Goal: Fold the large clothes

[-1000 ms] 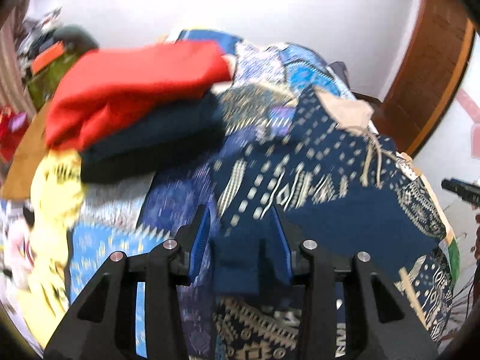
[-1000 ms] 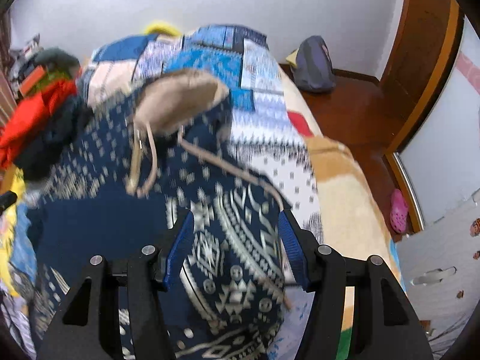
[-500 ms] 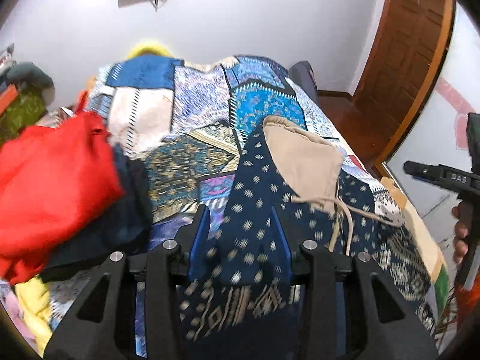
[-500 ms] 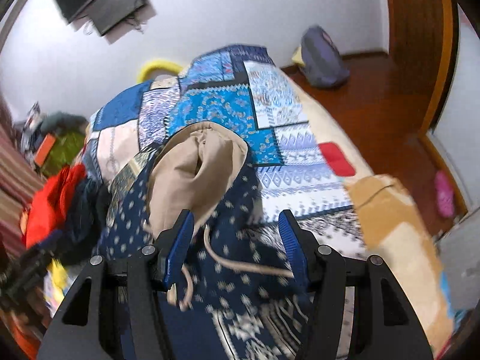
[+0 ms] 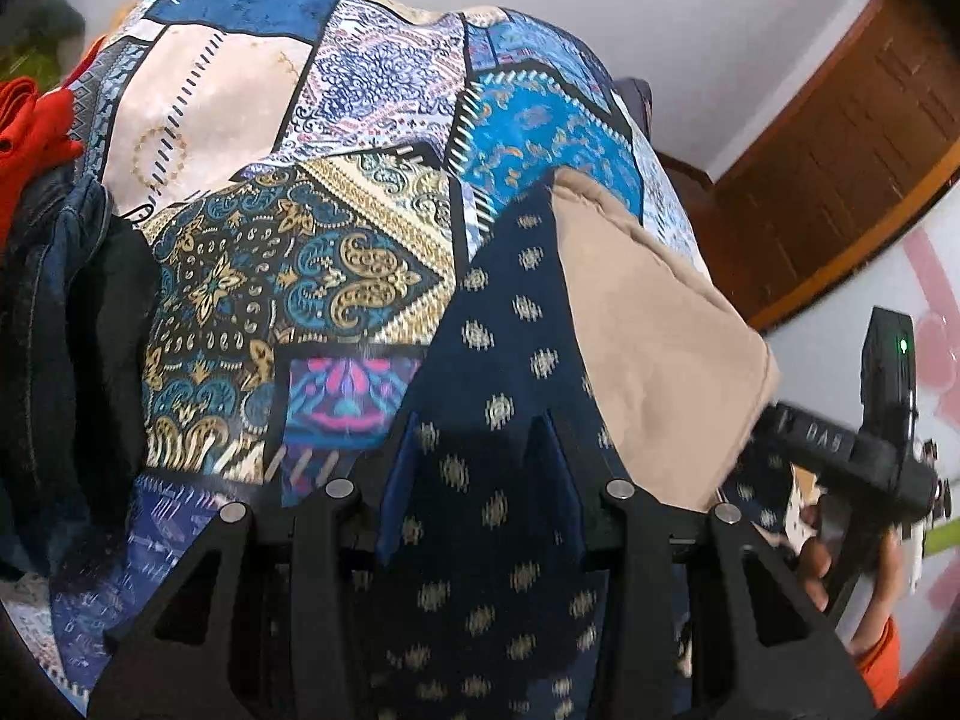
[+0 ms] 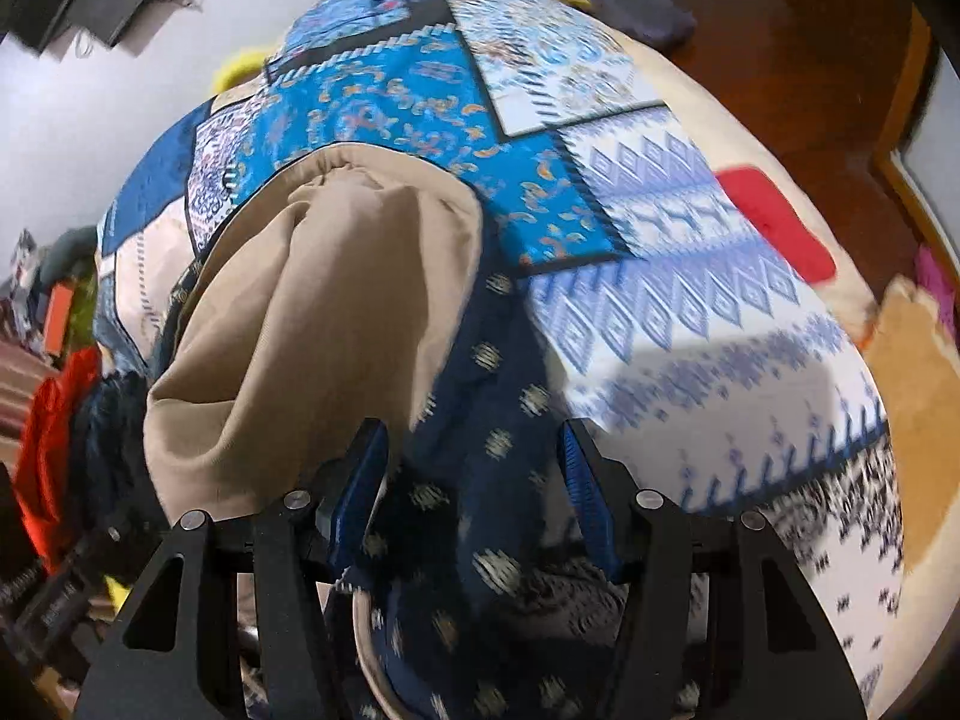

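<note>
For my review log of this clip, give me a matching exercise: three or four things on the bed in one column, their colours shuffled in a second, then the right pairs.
Things:
1. hood lining
2. garment body
3. folded top at the pile
4. patch on the bedspread

Colours:
A. red-orange, at the left edge of the left wrist view
B. plain tan
C. navy with small pale motifs
D. flat red on cream

Pairs: 1-B, 2-C, 3-A, 4-D

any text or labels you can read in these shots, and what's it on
"DAS": pale letters, seen upside down, on the black body of the right claw in the left wrist view.
Faint print on the left claw's body at the lower left edge of the right wrist view: too blurred to read.
The navy hoodie and the patchwork bedspread carry patterns only, no words.
</note>
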`<state>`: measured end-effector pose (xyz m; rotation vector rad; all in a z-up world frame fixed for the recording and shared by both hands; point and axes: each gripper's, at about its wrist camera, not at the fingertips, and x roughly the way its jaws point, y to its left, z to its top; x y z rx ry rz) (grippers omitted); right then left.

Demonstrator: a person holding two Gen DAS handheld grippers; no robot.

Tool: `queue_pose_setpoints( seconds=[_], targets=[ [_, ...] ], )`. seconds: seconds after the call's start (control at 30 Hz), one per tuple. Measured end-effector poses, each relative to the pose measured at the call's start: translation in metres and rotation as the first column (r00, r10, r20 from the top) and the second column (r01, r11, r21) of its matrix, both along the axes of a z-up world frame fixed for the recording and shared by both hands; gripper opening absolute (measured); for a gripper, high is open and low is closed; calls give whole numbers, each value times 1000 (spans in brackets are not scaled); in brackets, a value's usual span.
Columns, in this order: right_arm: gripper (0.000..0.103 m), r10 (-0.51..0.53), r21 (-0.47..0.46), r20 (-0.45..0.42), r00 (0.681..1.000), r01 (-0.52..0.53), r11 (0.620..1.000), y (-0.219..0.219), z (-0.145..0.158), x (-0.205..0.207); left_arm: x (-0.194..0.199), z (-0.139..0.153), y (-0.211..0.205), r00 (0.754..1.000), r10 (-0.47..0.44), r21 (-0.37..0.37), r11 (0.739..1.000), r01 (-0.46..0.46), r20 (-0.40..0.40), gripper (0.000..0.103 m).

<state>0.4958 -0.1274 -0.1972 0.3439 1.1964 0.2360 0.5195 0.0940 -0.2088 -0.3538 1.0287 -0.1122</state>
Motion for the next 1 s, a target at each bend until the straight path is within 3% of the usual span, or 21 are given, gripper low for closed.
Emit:
queue_pose_setpoints(
  seconds=[0.07,0.1,0.13,0.2,0.27,0.37,0.63,0.83,1.0],
  targets=[
    [47,53,-57,34,998,-51,997,12,1,-2,0,0,-2,1000,-3,-2,1000,3,16,41],
    [31,80,-84,46,996,-75,994,17,1,-3,-1,0,-3,1000,-13,0,1000,13,21,40],
    [23,96,-108,60,994,-89,990,20,2,-6,-1,0,-4,999,-24,3,1000,24,26,36],
    [10,97,-110,91,991,-87,990,23,8,-12,0,-1,-7,998,-64,0,998,65,27,11],
    [10,104,-74,126,986,-96,993,23,20,-18,-3,0,-7,997,-68,-2,998,68,27,4],
    [9,137,-72,185,973,-126,989,24,46,-33,-10,7,-4,997,-77,-25,997,77,31,2],
    [9,252,-92,317,914,-235,968,15,107,-95,-69,71,2,984,-103,-54,992,112,148,1],
    [9,334,-116,338,880,-313,942,5,118,-155,-136,97,-3,971,-165,-7,986,169,175,1],
    [9,376,-160,305,875,-342,926,1,102,-193,-188,87,-11,968,-204,41,979,200,148,1]
  ],
)
